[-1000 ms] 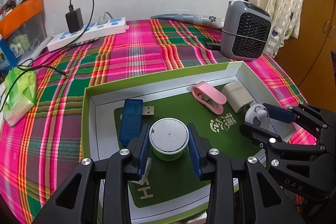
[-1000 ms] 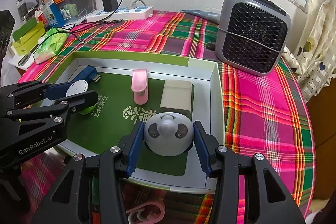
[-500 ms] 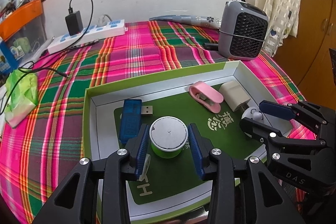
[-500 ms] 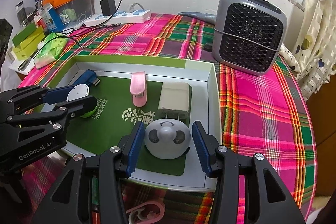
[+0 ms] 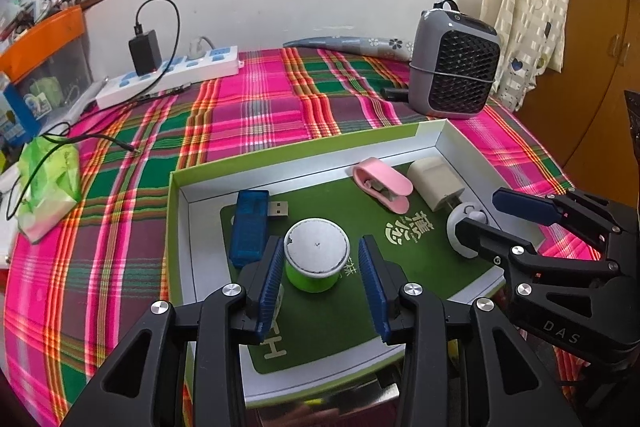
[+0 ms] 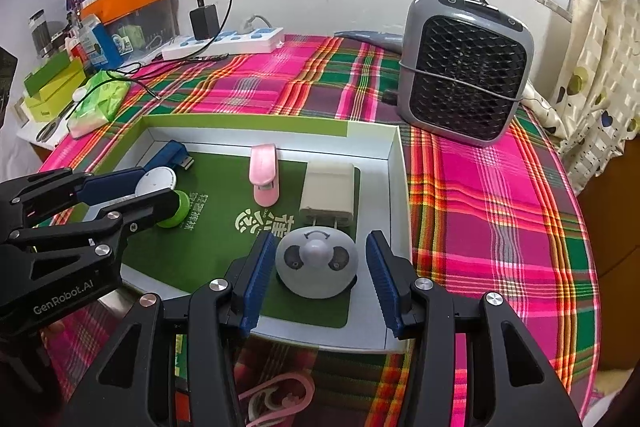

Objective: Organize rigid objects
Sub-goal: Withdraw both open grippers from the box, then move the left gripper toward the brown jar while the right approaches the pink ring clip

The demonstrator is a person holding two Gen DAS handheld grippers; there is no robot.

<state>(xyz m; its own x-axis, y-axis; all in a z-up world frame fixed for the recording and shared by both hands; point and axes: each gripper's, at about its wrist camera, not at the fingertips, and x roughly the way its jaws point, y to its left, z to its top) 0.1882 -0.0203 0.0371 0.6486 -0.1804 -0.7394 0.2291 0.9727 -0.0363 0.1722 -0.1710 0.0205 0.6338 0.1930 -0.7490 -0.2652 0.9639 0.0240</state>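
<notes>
Left wrist view: set behind the left gripper, angled down along its fingers, close over the left part of the shallow box. Right wrist view: behind the right gripper, angled down likewise, close over the box's right end. Shared by both: box, plaid cloth, grey fan, window wall, each other's gripper.

Left black two-finger gripper, blue-padded jaws just opened, and right black two-finger gripper, jaws parted, both point toward 12 o'clock, angled downward.
</notes>
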